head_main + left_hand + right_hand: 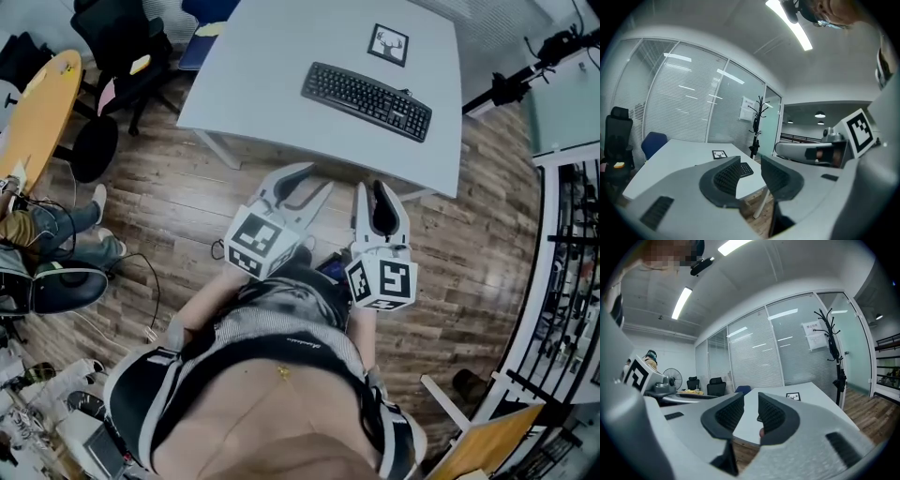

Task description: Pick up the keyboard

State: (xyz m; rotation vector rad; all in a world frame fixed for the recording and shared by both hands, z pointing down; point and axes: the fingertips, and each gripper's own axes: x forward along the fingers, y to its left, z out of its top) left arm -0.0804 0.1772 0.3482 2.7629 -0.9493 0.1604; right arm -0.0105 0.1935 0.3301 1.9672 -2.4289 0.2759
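The left gripper [751, 165] has its grey ribbed jaws a moderate way apart with nothing between them. The right gripper [751, 401] has its jaws drawn almost together, leaving only a slim gap that is also empty. Both point nearly level, held in front of the person's waist over the brown wooden plank floor [187, 202] and short of the near edge of the pale grey counter [272, 66].

The flat black plastic keyboard [367, 100] lies on that counter, set at a slant toward its right side, well apart from both grippers. A small white card with a black deer print [388, 44] lies just beyond it.

The keyboard looks like a light, stiff slab, long and thin, so weight should not be the problem. The hard part is its low profile, since it lies flat on a smooth top. The keycaps would give and slip under a pinch from above. The better hold is probably at the two short ends, one gripper on each, with the jaws closing over the frame edge and not the keys — that would keep it level. The right jaws would have to open first.
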